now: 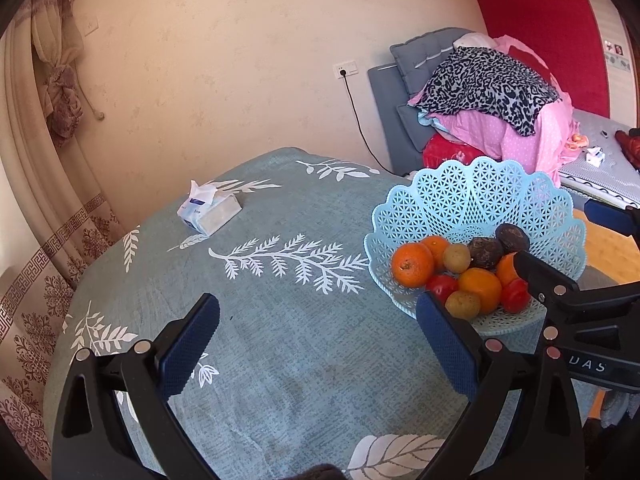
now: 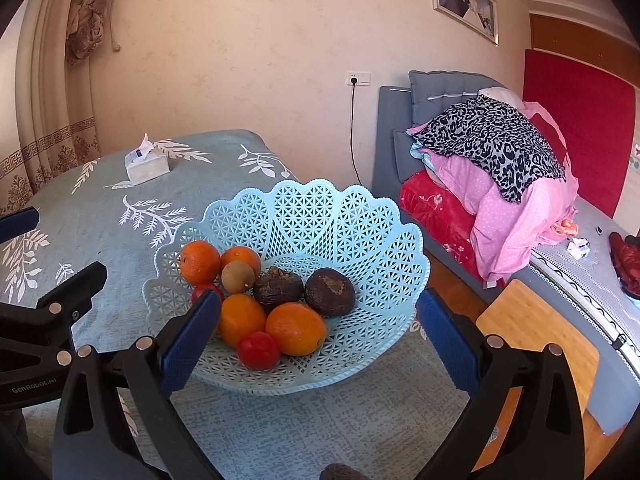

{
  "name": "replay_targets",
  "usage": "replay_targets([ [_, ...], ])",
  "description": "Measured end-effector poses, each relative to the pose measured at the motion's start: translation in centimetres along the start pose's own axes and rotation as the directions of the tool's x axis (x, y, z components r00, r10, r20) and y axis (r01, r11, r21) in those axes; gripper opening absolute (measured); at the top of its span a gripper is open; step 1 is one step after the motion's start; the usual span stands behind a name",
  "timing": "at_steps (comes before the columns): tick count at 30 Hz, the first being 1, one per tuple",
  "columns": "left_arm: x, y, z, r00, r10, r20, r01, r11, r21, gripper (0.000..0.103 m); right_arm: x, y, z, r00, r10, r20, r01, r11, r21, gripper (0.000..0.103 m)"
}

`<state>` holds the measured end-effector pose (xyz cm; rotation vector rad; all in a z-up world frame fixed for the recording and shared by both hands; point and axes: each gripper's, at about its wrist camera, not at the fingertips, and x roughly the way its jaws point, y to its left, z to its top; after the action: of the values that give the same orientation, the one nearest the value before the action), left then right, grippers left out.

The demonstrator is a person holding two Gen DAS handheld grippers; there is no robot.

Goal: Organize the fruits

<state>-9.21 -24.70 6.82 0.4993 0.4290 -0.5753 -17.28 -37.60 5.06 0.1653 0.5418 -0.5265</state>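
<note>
Both pairs of fingers stand spread wide with nothing between them: my right gripper [image 2: 318,336] frames the blue lattice basket [image 2: 360,216] from the lower middle of its view, and my left gripper [image 1: 318,340] hangs over bare tablecloth [image 1: 280,360], with the basket off at the centre right of that frame. All the fruit I can see already lies in the basket: oranges [image 2: 296,328] toward the front and left, two dark brown fruits [image 2: 330,291] at the middle, a small red one [image 2: 259,350] at the near edge, a tan round one [image 2: 238,277] among them. No loose fruit shows on the cloth, so I judge the gathering step done or close to it, and what remains is either sorting inside the basket or backing away. If I go in, the right gripper is the better placed; it would need to drop over a single fruit without nudging its neighbours, since they lie touching. Farther out, a tissue pack [image 1: 210,210] sits at the upper left of the table, and a bed piled with bedding [image 2: 500,168] fills the right of the frame.
</note>
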Motion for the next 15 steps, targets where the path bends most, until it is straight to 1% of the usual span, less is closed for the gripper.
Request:
replay_targets([
  [3, -0.1, -0.1, -0.1, 1.000, 0.008, 0.009, -0.008, 1.000, 0.005, 0.098, 0.0, 0.0, 0.0, 1.000, 0.000, -0.001, 0.000, 1.000, 0.000, 0.100],
  [6, -0.1, 0.0, -0.1, 1.000, 0.007, 0.002, -0.007, 1.000, 0.000, 0.098, 0.1, 0.0, -0.1, 1.000, 0.001, -0.004, -0.001, 1.000, -0.001, 0.100],
  [12, 0.6, 0.8, -0.1, 0.999, -0.002, -0.045, 0.001, 0.999, -0.040, 0.098, 0.1, 0.2, -0.2, 1.000, 0.004, -0.008, -0.004, 1.000, -0.007, 0.100],
  [15, 0.8, 1.4, -0.3, 0.998, 0.004, -0.065, -0.008, 0.998, -0.062, 0.098, 0.1, 0.3, -0.2, 1.000, 0.002, -0.008, -0.002, 1.000, -0.008, 0.100],
])
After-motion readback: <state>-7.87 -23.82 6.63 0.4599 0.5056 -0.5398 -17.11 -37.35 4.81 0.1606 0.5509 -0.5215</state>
